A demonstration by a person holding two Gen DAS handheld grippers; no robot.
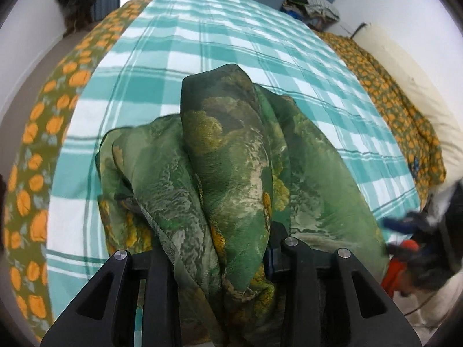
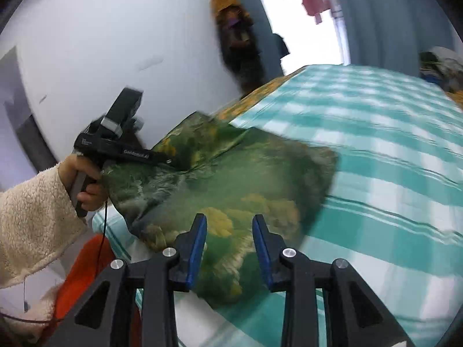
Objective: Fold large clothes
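The bed point(image 1: 202, 43) with its teal check sheet point(image 2: 376, 150) spreads out ahead of both my grippers, orange-print cover point(image 1: 37, 156) down the side left of my left gripper. On it, straight ahead of my right gripper point(image 2: 229, 243), lies the green printed cloth point(image 2: 231, 179), the thing I'm folding; it looks like a rough rectangle with layers doubled near my left gripper's side, so I judge at least one fold is in, but it is not a tidy small stack yet, and more folding and flattening looks left. My left gripper point(image 1: 220, 248) is clamped on a bunched edge of that cloth, fabric draped up and over the fingers so the tips are hidden. My right gripper is spread apart, blue pads point(image 2: 196, 248) bare, nothing between them, hanging just above the near edge of the cloth. Left wrist view shows only the bunch close up, plus a blurred bit of my right-hand rig at its right edge. Right wrist view gives the cloth's whole outline, my left hand point(image 2: 86, 185) on the handle, fleece sleeve point(image 2: 31, 214), wall point(image 2: 115, 43). Right view is motion-blurred, so creases are unclear. Orange thing point(image 2: 86, 266) near me, can't identify.
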